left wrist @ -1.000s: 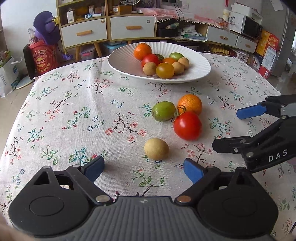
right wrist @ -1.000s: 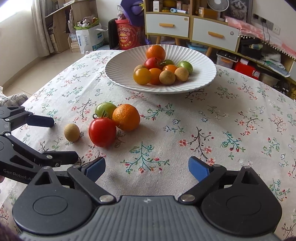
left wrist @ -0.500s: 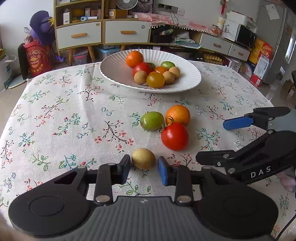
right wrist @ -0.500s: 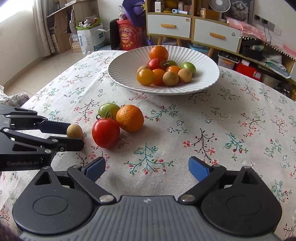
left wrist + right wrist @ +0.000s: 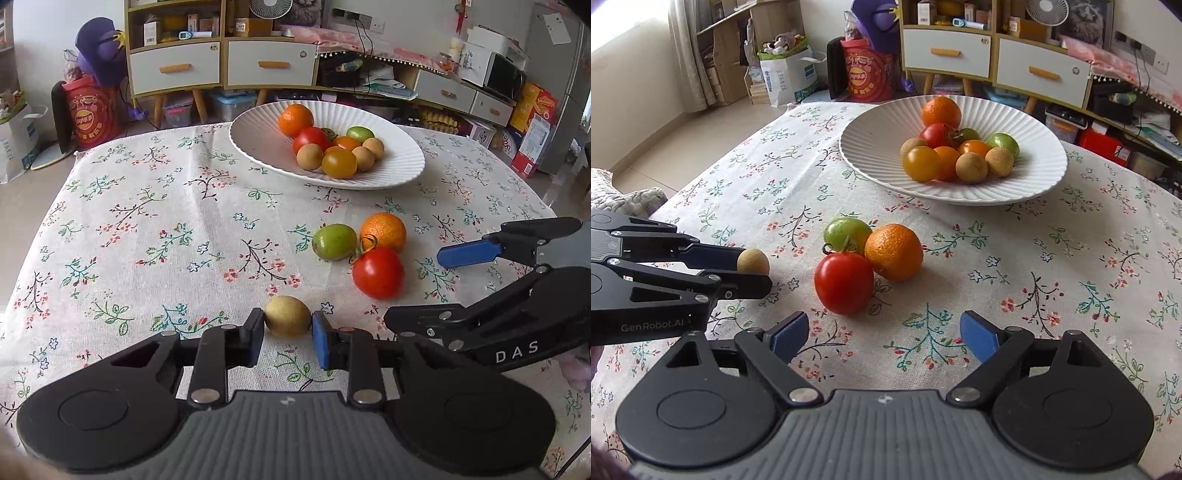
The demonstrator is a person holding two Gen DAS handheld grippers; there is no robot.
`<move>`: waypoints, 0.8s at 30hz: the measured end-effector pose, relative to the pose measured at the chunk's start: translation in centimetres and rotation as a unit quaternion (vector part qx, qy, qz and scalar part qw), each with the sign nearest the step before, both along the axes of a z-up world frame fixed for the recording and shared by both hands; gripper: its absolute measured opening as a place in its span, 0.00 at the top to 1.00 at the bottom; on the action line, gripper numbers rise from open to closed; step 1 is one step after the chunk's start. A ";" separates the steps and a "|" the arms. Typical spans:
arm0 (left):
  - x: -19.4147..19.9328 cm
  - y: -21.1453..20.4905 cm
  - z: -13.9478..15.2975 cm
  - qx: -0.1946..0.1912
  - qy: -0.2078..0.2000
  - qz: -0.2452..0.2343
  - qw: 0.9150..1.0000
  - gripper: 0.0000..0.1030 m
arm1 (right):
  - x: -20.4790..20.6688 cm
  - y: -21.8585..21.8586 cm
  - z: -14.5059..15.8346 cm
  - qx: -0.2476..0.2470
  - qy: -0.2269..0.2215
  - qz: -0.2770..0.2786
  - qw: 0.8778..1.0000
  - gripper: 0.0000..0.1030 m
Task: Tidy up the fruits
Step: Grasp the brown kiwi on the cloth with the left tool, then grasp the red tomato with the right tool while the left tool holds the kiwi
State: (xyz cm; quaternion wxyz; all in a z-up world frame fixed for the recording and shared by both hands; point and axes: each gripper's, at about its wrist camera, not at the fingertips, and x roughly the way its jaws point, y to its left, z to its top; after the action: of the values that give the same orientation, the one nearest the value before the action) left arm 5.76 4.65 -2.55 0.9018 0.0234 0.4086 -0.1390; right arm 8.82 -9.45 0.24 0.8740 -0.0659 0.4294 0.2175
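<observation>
Left wrist view: left gripper (image 5: pixel 288 330) has just clamped the tan fruit (image 5: pixel 287 316), ready for lifting; right gripper (image 5: pixel 882 332), jaws narrowing yet empty, faces the tomato (image 5: pixel 844 283) just ahead.

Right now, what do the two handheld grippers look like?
Both are matte black, with linked metal arms, silver rivets, blue finger pads and a ribbed grey body between two round discs. The left gripper reads "GenRobot.AI" in white; the right gripper reads "DAS". No cables or sleeves show.
</observation>
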 end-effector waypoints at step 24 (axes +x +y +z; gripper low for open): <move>-0.3 1.2 -0.1 0.005 0.004 0.006 1.000 0.79 | 0.2 1.2 0.2 0.016 -0.004 0.025 1.000 0.69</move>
State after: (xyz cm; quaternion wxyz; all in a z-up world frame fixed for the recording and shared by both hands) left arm 5.41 5.81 -2.68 0.9008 0.0251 0.4130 -0.1315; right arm 9.04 -8.26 0.41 0.8712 -0.0640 0.4203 0.2456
